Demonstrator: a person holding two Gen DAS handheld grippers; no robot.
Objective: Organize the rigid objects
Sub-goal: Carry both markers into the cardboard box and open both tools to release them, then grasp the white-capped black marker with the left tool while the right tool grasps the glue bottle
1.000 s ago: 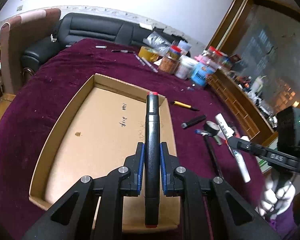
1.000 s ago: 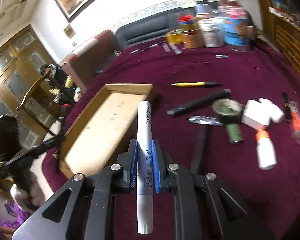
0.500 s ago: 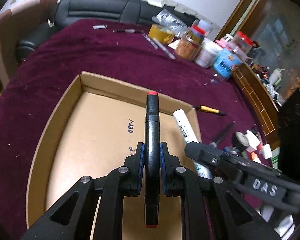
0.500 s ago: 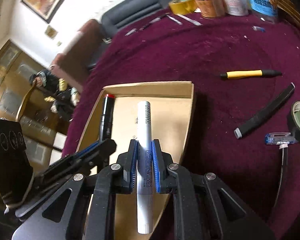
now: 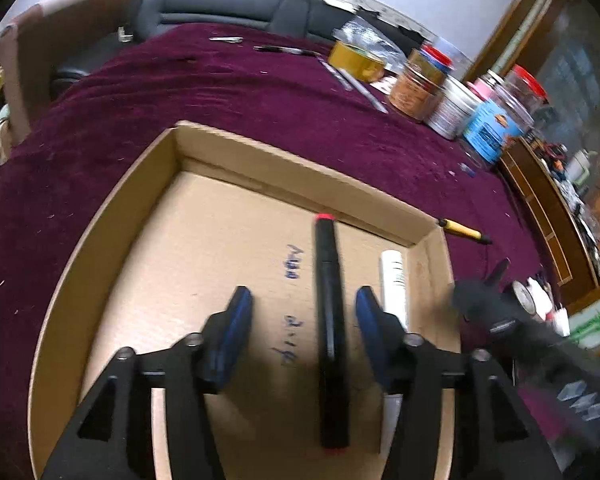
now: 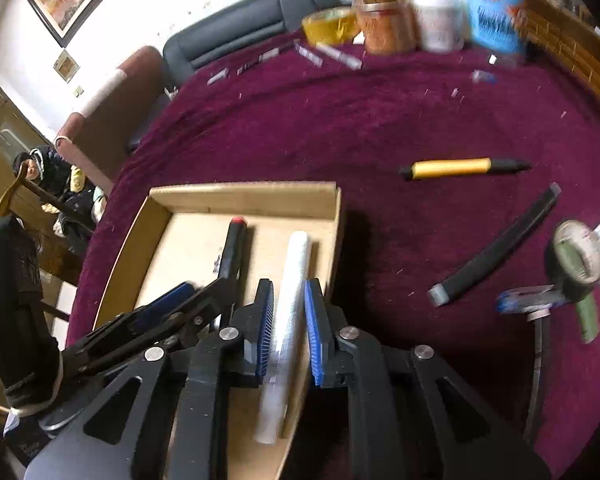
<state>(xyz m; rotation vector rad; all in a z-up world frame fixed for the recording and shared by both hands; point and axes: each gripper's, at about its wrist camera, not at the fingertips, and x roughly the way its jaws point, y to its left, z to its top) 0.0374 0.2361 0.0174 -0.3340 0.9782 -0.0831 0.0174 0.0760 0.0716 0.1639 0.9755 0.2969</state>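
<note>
1. The left gripper (image 5: pixel 304 312) hung over the cardboard box (image 5: pixel 100 240) with its blue-padded jaws spread wide, gripping nothing.
2. Between those jaws, clear of both pads, the black marker (image 5: pixel 329 320) lay lengthwise on the box floor: a long, slim, dark barrel with a red cap end pointing toward the far wall and a red band at the near end.
3. The right gripper (image 6: pixel 288 320) was also released, its ridged blue pads parted on either side of the white marker (image 6: pixel 288 304) without pressing on it.
4. The white marker was a pale cylinder with faint printing along its side. It lay in the box close along the right-hand wall, parallel to the black marker, with a strip of bare cardboard between them.
5. The box was a shallow, open brown tray with some blue handwriting on its floor, sitting on the dark purple tablecloth (image 6: pixel 380 120).
6. Outside the box on the cloth lay a yellow-and-black pen (image 6: pixel 460 168), a long black bar with grey ends (image 6: pixel 496 248), and a roll of green tape (image 6: pixel 578 256).
7. Along the far edge stood a yellow tape roll (image 5: pixel 360 60) and several jars (image 5: pixel 496 120), blurred in the right wrist view.
</note>
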